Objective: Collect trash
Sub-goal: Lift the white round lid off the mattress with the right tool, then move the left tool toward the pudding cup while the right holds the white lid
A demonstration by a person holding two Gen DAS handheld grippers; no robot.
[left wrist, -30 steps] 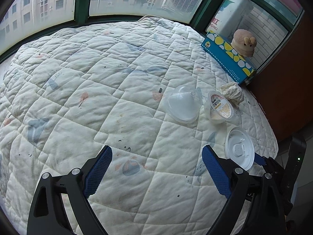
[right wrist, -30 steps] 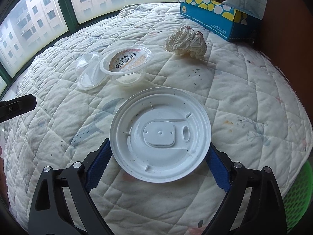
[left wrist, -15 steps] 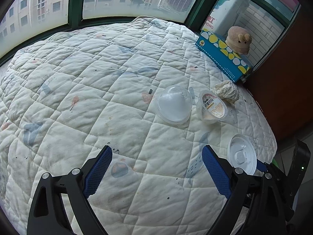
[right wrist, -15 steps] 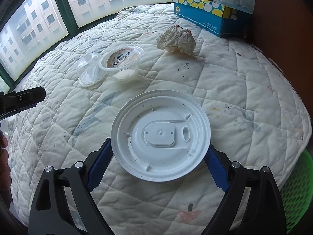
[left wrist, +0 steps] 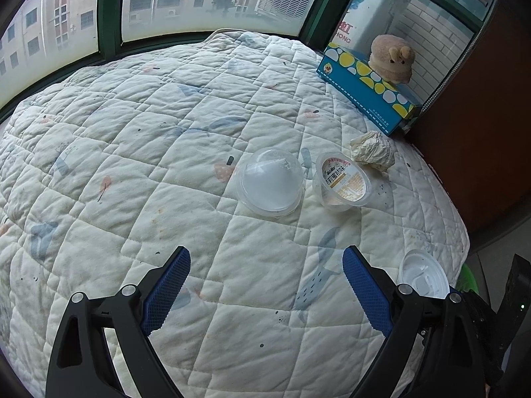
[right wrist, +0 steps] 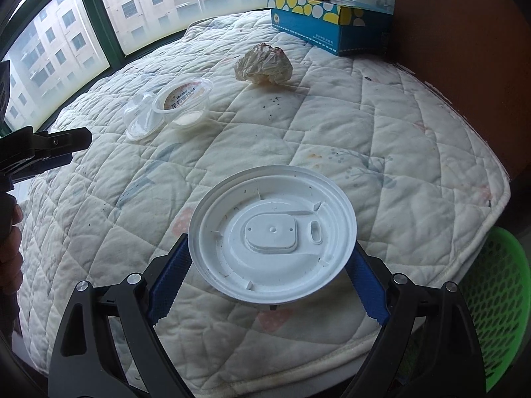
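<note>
A white plastic lid (right wrist: 272, 242) is pinched edge to edge between the blue pads of the right claw (right wrist: 270, 265), low in the frame, and is held above the quilted bed (right wrist: 381, 139). A green basket (right wrist: 497, 298) is seen at the lower right, past the mattress edge.

The left claw (left wrist: 265, 285) is spread wide with nothing between its pads, over bare quilt at the bottom of its frame.

Right of centre in the left view, a clear dome lid (left wrist: 270, 182) is lying just beside a sealed pudding cup (left wrist: 343, 180). A crumpled tissue (left wrist: 371, 151) is found near the cup, up and to the right. A blue tissue box (left wrist: 365, 89) topped by a plush toy (left wrist: 391, 58) is set at the upper right.
</note>
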